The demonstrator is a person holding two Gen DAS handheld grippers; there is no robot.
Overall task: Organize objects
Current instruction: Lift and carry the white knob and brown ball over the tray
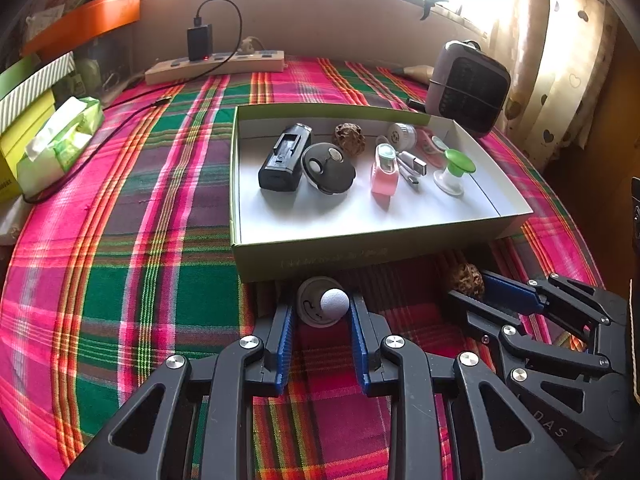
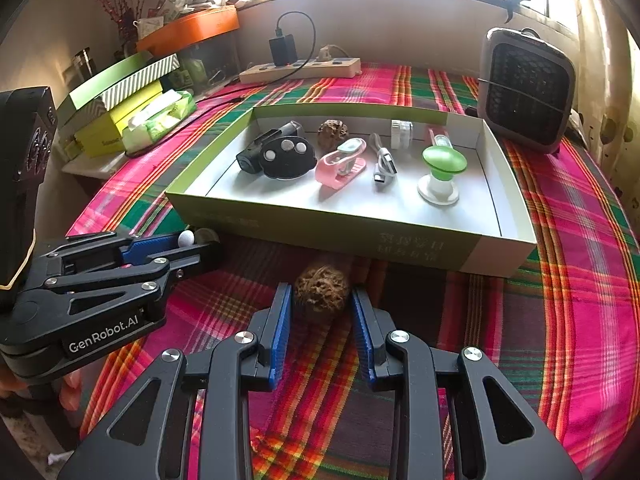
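Observation:
A shallow green-and-white box (image 1: 316, 256) (image 2: 504, 252) lies on the plaid cloth and holds several small items: a black case (image 1: 282, 158), a black round lid (image 1: 328, 168), a brown walnut (image 1: 349, 139), a pink clip (image 1: 385, 172), a USB cable (image 1: 412, 166) and a green-topped stand (image 1: 456, 170). My left gripper (image 1: 322, 312) (image 2: 188, 250) has its fingers on both sides of a small white round object with a ball (image 1: 322, 302), in front of the box. My right gripper (image 2: 322, 304) (image 1: 470, 286) has its fingers on both sides of a second walnut (image 2: 322, 288) (image 1: 466, 278).
A grey fan heater (image 1: 468, 88) (image 2: 528, 92) stands behind the box at the right. A power strip with a black charger (image 1: 216, 64) (image 2: 300, 68) lies at the back. A tissue pack (image 1: 60, 140) and stacked boxes (image 2: 116, 104) are at the left. A curtain (image 1: 560, 60) hangs on the right.

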